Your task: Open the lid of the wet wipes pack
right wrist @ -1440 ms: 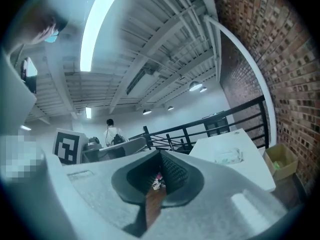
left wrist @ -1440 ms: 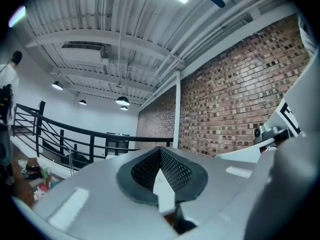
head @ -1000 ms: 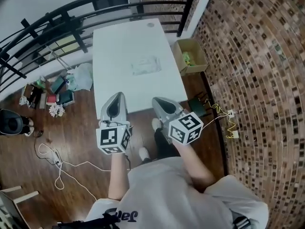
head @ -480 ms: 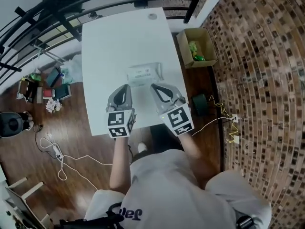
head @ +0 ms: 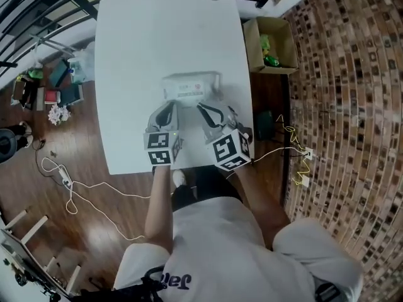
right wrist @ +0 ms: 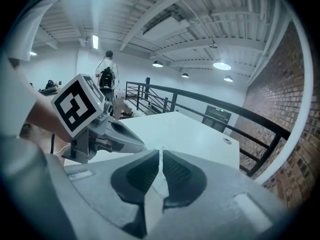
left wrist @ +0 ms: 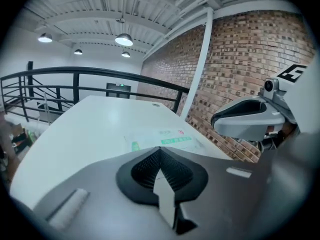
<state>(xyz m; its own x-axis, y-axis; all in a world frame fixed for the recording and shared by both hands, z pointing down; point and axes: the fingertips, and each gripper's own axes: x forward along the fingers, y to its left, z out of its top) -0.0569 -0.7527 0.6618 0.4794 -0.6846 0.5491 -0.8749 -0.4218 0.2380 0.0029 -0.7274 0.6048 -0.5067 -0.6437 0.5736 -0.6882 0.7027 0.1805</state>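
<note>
The wet wipes pack (head: 191, 88) is lying flat on the white bench (head: 126, 55), about midway along its length and a little nearer the right edge than the left, its long side facing the person. Its top is looking level and unbroken in the head view and in the left gripper view. The lid is too small to pick out on its own, but nothing is standing up from the pack, so I judge it unopened. The left gripper (head: 169, 106) is hovering just short of the pack's near left corner, and the right gripper (head: 203, 107) is hovering just short of its near side toward the right. Neither is touching the pack as far as I can tell. Both grippers' fingers are pressed together with nothing between them, the right pair showing only a thin seam. So the task is only getting started: the grippers are arriving at the pack, and the steadying of the pack, the catching of the lid's edge and the lifting of it all appear to be left. Beyond the bench's right edge, a cardboard box (head: 271, 43) is sitting on the floor.
</note>
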